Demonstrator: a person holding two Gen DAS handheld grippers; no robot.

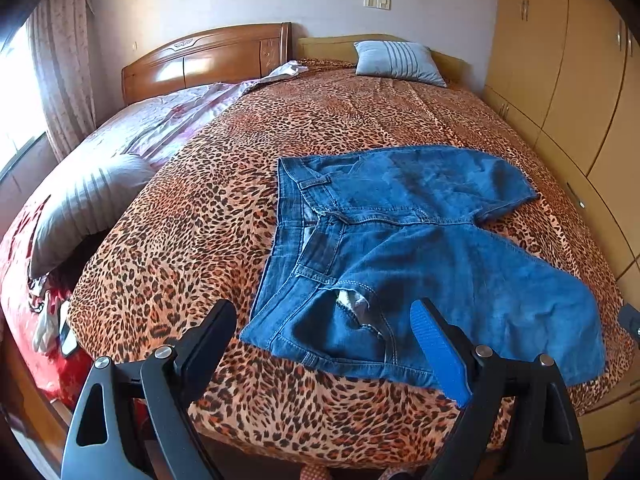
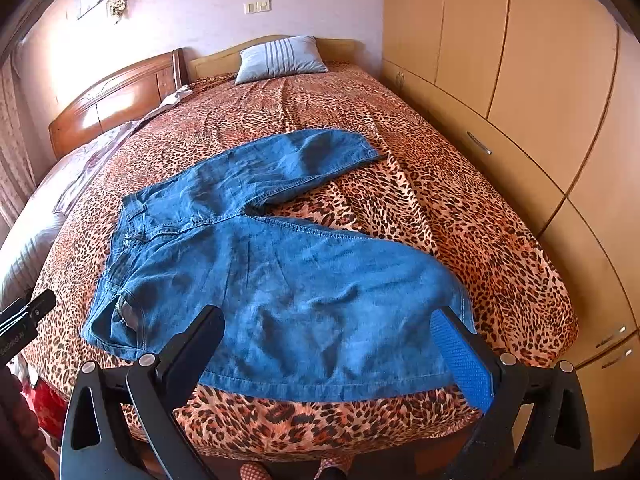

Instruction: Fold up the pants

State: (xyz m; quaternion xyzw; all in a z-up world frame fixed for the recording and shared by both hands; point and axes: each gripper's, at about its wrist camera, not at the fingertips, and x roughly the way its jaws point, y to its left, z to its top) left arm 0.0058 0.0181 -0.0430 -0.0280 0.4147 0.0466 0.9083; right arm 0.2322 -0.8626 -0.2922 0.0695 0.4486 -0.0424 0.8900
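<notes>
Blue denim pants (image 1: 404, 248) lie spread flat on the leopard-print bedspread (image 1: 208, 200), waistband to the left, both short legs pointing right and splayed apart. In the right wrist view the pants (image 2: 280, 280) fill the near part of the bed, the near leg running toward the front edge. My left gripper (image 1: 324, 312) hovers open over the near waistband corner and front pocket. My right gripper (image 2: 328, 320) hovers open above the near leg's hem. Neither holds cloth. The left gripper's body shows at the left edge of the right wrist view (image 2: 28, 316).
A grey striped pillow (image 1: 396, 62) lies at the head of the bed, another (image 1: 88, 204) at the left. Wooden headboards (image 1: 208, 60) stand behind. Wardrobe doors and drawers (image 2: 520, 100) line the right side close to the bed. A red quilt (image 1: 24, 280) hangs left.
</notes>
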